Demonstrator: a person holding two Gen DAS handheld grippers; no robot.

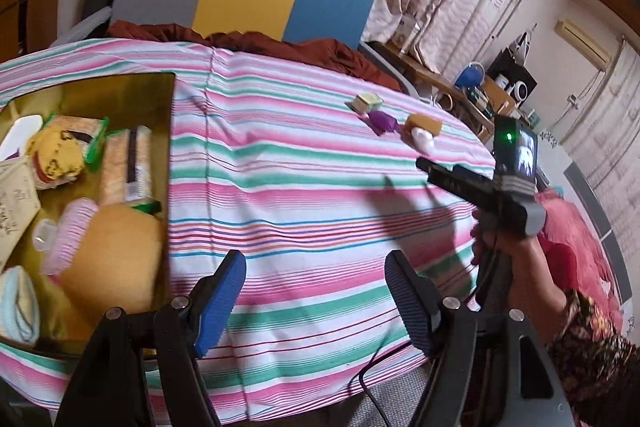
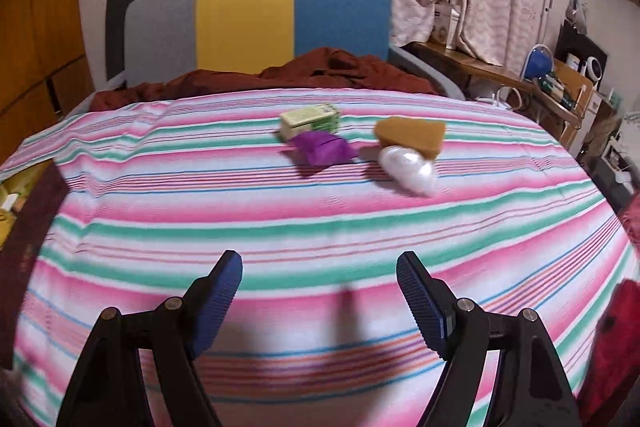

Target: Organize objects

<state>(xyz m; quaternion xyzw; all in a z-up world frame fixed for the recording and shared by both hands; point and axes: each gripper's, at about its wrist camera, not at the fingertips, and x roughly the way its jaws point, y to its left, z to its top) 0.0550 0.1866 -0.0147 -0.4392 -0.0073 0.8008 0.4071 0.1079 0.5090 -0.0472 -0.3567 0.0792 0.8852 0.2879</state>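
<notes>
Four small objects sit clustered far across the pink-and-green striped tablecloth [image 2: 280,227] on the table: a pale green box [image 2: 310,119], a purple fabric pouch [image 2: 322,147], a tan sponge block [image 2: 412,135] and a white plastic bundle [image 2: 408,169] touching it. Both the left claw [image 1: 316,301] and the right claw [image 2: 320,301] hover released, holding nothing. A gold-lined box [image 1: 160,87] of items sits left.

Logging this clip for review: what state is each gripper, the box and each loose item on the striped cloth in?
Left gripper: jaws open, empty.
Right gripper: jaws open, empty.
Box: open, partly filled.
Green-and-cream carton: lying on the cloth, outside the box.
Purple pouch: lying against the carton.
Tan block: on the cloth.
White wrapped item: lying in front of the tan block.
</notes>
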